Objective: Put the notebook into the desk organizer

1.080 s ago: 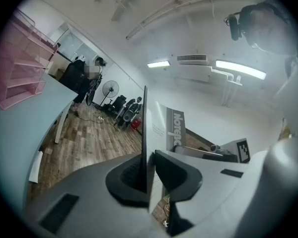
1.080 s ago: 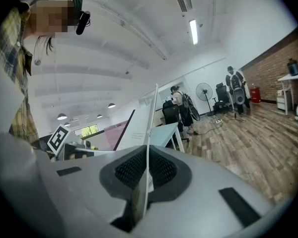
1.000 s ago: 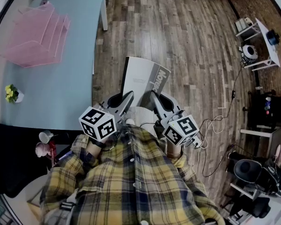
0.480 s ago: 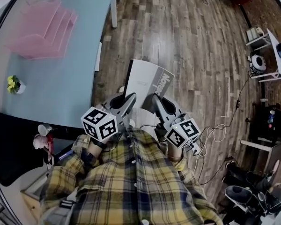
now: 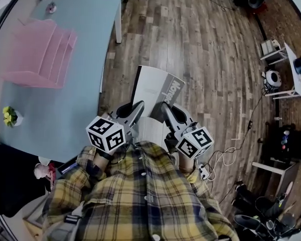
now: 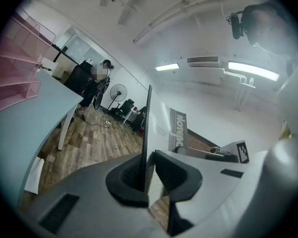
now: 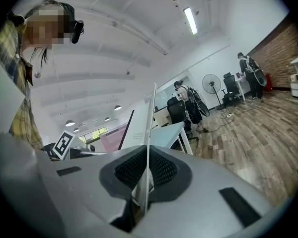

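Grey notebook [image 5: 154, 88] in barely-parted left gripper [image 5: 139, 106] and right gripper [image 5: 164, 106]

Pink organizer [image 5: 40, 54], grey notebook [image 5: 151, 87] — yellow plaid shirt [image 5: 140, 195] (navy lines).

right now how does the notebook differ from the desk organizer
The notebook is grey and white; the desk organizer is pink. The notebook hangs over the floor, clamped by the left gripper and right gripper; the desk organizer stands on the table. The notebook is thin; the desk organizer is tiered.
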Motion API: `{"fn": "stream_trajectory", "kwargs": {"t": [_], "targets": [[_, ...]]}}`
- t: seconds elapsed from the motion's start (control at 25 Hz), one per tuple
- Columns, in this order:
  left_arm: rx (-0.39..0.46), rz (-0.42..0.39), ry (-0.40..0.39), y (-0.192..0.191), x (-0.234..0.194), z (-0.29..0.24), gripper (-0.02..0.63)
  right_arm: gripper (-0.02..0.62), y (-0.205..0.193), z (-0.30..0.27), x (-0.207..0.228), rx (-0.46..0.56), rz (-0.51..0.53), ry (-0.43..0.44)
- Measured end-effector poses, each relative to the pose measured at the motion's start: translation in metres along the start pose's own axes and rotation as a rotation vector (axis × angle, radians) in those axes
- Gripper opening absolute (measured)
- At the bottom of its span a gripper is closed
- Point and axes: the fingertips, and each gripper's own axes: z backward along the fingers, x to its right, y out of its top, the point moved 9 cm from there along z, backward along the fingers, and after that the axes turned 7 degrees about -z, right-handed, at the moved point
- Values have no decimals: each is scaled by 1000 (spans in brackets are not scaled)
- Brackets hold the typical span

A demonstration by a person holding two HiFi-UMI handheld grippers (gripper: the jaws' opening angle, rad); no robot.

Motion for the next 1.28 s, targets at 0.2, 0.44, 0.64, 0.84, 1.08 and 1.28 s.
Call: {"fn": "stream_trajectory", "kwargs": {"t": [0.2, 0.44, 0.64, 0.84, 1.08, 1.28], "targets": [[12, 19, 24, 32, -43, -21, 37, 17, 24, -56, 18, -19, 11, 29], [32, 37, 52, 57, -84, -35, 37, 17, 43, -108, 31, -51, 21, 54], [53, 56, 98, 67, -115, -30, 37, 17, 45, -150, 32, -88, 25, 92], [84, 91, 167, 71, -139, -11, 37, 17, 42, -185, 20, -139, 24, 134], [139, 111, 252, 73, -158, 10, 37, 17, 39, -221, 8, -196, 37, 208], [212, 139, 349, 75, -174, 20, 37, 16, 42, -258, 5, -255, 77, 312]]}}
